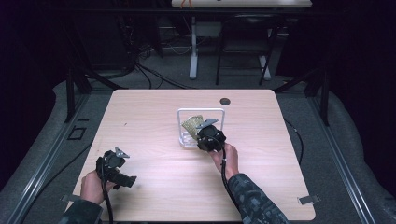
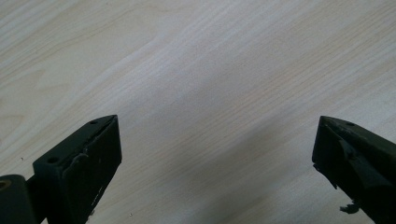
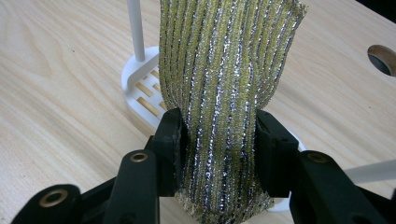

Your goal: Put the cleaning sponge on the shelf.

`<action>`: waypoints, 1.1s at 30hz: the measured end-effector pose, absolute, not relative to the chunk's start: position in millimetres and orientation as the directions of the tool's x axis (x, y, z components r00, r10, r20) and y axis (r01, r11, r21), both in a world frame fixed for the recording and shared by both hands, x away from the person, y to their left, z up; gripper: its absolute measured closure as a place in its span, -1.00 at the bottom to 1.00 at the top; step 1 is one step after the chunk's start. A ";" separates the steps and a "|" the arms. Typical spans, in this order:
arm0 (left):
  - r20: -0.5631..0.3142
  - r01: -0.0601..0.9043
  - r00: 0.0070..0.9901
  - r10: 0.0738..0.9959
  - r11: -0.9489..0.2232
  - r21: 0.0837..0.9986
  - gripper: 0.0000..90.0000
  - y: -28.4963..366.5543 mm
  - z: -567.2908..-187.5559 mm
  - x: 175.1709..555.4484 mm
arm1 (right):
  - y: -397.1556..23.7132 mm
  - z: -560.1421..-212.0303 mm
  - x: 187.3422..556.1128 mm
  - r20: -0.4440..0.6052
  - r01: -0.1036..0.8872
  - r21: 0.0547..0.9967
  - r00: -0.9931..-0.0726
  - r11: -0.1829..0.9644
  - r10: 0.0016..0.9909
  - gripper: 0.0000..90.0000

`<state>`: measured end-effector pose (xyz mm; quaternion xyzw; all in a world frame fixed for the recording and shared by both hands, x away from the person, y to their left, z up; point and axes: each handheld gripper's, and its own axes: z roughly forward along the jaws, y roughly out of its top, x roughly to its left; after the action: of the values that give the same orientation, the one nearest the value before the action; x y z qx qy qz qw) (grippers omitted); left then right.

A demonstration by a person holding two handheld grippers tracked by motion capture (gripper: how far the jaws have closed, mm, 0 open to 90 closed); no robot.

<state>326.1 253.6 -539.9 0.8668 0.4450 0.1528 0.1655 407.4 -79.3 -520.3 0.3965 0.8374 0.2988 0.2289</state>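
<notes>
A gold and silver striped scrubbing sponge [image 3: 224,74] is pinched between the jaws of my right gripper [image 3: 218,149], which is shut on it. It stands upright over the white rack's slotted base [image 3: 142,91]. From above, the sponge [image 1: 191,123] sits inside the white wire rack [image 1: 201,111] at mid-table, with my right gripper [image 1: 200,134] just in front of it. My left gripper [image 1: 130,181] rests low at the table's front left, held in a hand. Its jaws stand wide apart over bare wood, and my left gripper [image 2: 217,163] has nothing between them.
The light wooden table [image 1: 154,116] has a round cable hole [image 1: 225,101] near its far edge. A white rack post [image 3: 135,28] rises left of the sponge. Dark floor, cables and a desk frame lie beyond the table.
</notes>
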 end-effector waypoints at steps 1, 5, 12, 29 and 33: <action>0.117 0.720 0.558 0.821 -0.550 0.423 -0.97 253.6 -539.9 326.1 | -78.7 -521.3 408.1 -0.148 0.528 0.680 -0.581 0.509 0.800 0.28; 0.115 0.720 0.559 0.821 -0.550 0.423 -0.97 253.5 -539.9 326.0 | -77.9 -524.5 411.2 -0.144 0.538 0.674 -0.577 0.507 0.804 0.28; 0.115 0.721 0.559 0.821 -0.550 0.422 -0.97 253.1 -540.2 325.7 | -76.6 -530.1 416.2 -0.130 0.559 0.665 -0.566 0.495 0.814 0.27; 0.117 0.720 0.564 0.818 -0.556 0.416 -0.97 252.4 -541.0 325.8 | -74.9 -538.2 424.8 -0.105 0.603 0.636 -0.550 0.481 0.829 0.23; 0.117 0.720 0.563 0.818 -0.556 0.416 -0.97 252.6 -541.0 325.7 | -72.3 -539.0 425.0 -0.112 0.605 0.630 -0.550 0.487 0.827 0.22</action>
<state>325.7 252.6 -541.0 0.8690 0.4424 0.1502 0.1628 425.0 -72.3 -539.0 0.4274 0.8376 0.2715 0.2052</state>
